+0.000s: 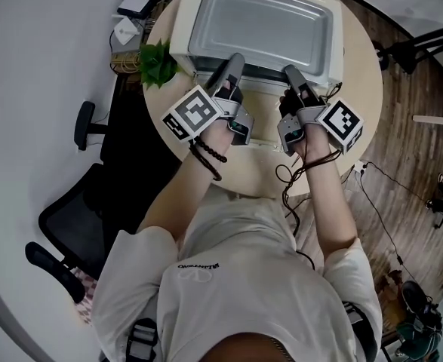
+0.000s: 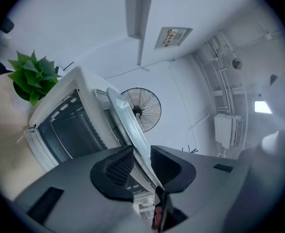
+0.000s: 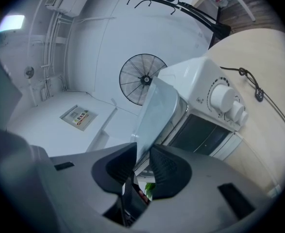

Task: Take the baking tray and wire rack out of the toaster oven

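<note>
Left tongs [image 2: 141, 152] and right tongs [image 3: 143, 149] straddle the baking tray's [image 1: 259, 25] near rim.

An oven [image 1: 331, 47] sits on a round bench [image 1: 361, 74], with a plant [image 1: 158, 62] just left of it. A tray [image 1: 259, 25] lies on top of the oven. The left hand-held gripper [image 1: 235, 57] and the right hand-held gripper [image 1: 289, 70] are at the tray's near edge, side by side. A chair [image 1: 74, 225] stands left of the bench.

From above, a person reaches over a round beige table [image 1: 359, 81] with the left gripper [image 1: 232, 65] and right gripper [image 1: 290, 74] both at the near rim of a metal baking tray [image 1: 259, 29] lying atop a white toaster oven [image 1: 332, 51], a green plant [image 1: 158, 62] beside it.
</note>
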`<state>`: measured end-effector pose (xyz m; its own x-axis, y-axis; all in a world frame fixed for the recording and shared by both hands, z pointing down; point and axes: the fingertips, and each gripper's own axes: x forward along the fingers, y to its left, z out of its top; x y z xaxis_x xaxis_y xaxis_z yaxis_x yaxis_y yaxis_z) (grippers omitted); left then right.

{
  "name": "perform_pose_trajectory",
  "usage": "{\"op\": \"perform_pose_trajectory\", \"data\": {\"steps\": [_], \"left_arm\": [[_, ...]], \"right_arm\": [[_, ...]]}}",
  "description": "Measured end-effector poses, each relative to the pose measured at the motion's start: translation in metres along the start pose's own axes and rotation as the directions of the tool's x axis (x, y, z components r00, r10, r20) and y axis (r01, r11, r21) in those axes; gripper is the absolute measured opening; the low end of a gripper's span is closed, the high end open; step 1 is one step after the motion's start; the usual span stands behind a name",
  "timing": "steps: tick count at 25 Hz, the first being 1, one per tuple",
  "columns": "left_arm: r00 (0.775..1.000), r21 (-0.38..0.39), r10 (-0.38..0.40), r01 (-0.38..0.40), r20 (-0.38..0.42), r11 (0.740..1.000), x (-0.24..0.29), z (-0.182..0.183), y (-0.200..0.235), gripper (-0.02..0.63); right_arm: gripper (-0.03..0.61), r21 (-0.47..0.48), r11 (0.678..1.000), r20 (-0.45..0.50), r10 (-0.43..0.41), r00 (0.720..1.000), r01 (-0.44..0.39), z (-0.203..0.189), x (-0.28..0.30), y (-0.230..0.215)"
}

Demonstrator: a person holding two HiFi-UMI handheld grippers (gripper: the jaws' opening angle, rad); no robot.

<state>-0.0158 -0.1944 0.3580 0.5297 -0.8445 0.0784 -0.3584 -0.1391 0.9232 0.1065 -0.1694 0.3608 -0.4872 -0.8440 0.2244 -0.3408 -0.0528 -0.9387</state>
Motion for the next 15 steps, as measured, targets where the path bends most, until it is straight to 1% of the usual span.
{"op": "perform_pose_trajectory", "data": {"steps": [1, 3, 4, 7, 10, 13, 15], "left_arm": [[1.000, 0.024, 0.009, -0.009, -0.005, 1.000, 0.000, 0.000, 0.000, 0.119], [0.999, 0.074, 0.025, -0.023, -0.025, 0.997, 0.001, -0.001, -0.002, 0.142], [0.999, 0.100, 0.032, -0.028, -0.038, 0.995, 0.002, -0.002, -0.003, 0.162], [0.997, 0.170, 0.053, -0.042, -0.064, 0.984, 0.000, -0.001, -0.004, 0.228], [0.997, 0.228, 0.067, -0.055, -0.046, 0.972, -0.010, 0.001, -0.001, 0.233], [0.998, 0.244, 0.053, -0.040, -0.046, 0.969, -0.018, -0.003, 0.003, 0.233], [0.997, 0.291, 0.059, -0.044, -0.043, 0.956, -0.030, -0.005, 0.006, 0.233]], "right_arm": [[0.088, -0.005, 1.000, -0.004, 0.001, 1.000, -0.001, -0.001, 0.000, 0.001], [0.134, -0.022, 1.000, -0.009, 0.007, 1.000, -0.007, -0.001, 0.001, 0.004], [0.146, -0.031, 0.999, -0.013, 0.011, 1.000, -0.011, -0.001, 0.002, 0.006], [0.147, -0.048, 0.999, -0.025, 0.020, 0.999, -0.021, -0.007, 0.002, 0.009], [0.147, -0.093, 0.996, -0.012, 0.014, 1.000, -0.015, -0.010, -0.007, 0.007], [0.147, -0.121, 0.992, 0.008, 0.038, 0.999, -0.037, -0.011, -0.012, 0.014], [0.147, -0.193, 0.981, 0.002, 0.016, 1.000, -0.015, -0.017, -0.022, 0.013]]}}
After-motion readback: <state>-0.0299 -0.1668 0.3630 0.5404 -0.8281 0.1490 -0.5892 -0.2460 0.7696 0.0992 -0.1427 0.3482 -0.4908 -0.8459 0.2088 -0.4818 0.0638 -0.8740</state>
